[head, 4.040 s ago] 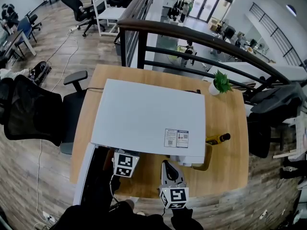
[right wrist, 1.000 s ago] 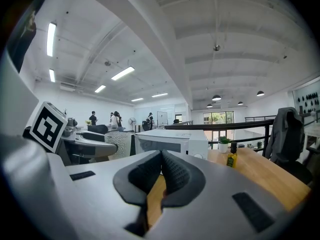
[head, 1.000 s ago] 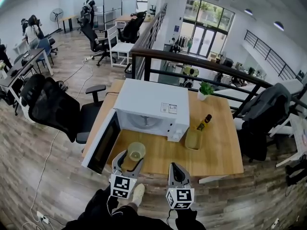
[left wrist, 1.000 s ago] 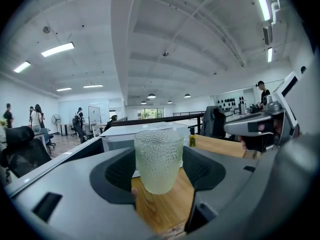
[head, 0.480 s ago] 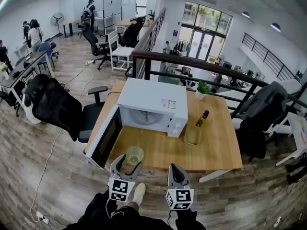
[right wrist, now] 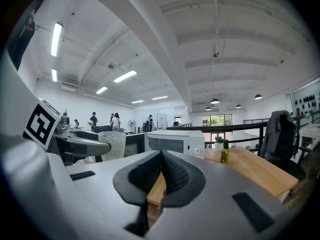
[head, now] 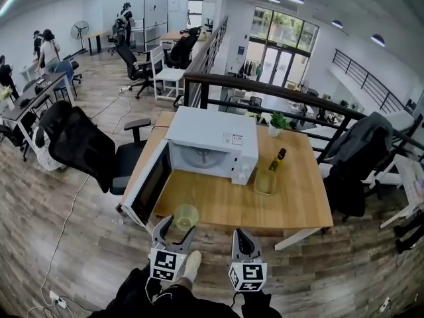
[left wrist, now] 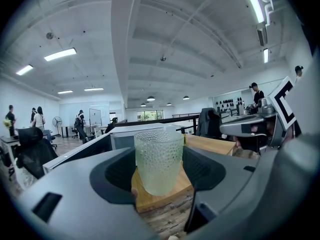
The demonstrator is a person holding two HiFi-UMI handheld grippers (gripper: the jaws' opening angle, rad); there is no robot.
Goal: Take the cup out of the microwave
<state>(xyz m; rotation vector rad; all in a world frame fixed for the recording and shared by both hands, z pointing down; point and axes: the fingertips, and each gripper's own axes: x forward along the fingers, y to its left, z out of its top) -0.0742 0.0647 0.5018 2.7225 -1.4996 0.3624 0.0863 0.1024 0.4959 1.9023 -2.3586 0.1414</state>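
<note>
A clear, dimpled glass cup (head: 185, 215) hangs over the front edge of the wooden table (head: 265, 207), with my left gripper (head: 177, 226) shut on it. In the left gripper view the cup (left wrist: 159, 160) stands upright between the two dark pads (left wrist: 202, 170). The white microwave (head: 211, 144) sits at the back left of the table with its door (head: 147, 185) swung wide open to the left. My right gripper (head: 242, 238) hovers beside the left one, in front of the table, shut on nothing (right wrist: 161, 171). The right gripper view also catches the cup (right wrist: 113, 145) and the microwave (right wrist: 176, 142).
A small bottle (head: 278, 158) and a yellowish container (head: 265, 181) stand right of the microwave, a potted plant (head: 278, 121) behind them. A black office chair (head: 83, 148) stands left of the table, a dark railing (head: 265, 88) behind it. Wooden floor lies below my grippers.
Four seconds ago the left gripper was inside the microwave; now it holds the cup outside. Over the last second both grippers and the cup drew back from the microwave toward the table's front edge.
</note>
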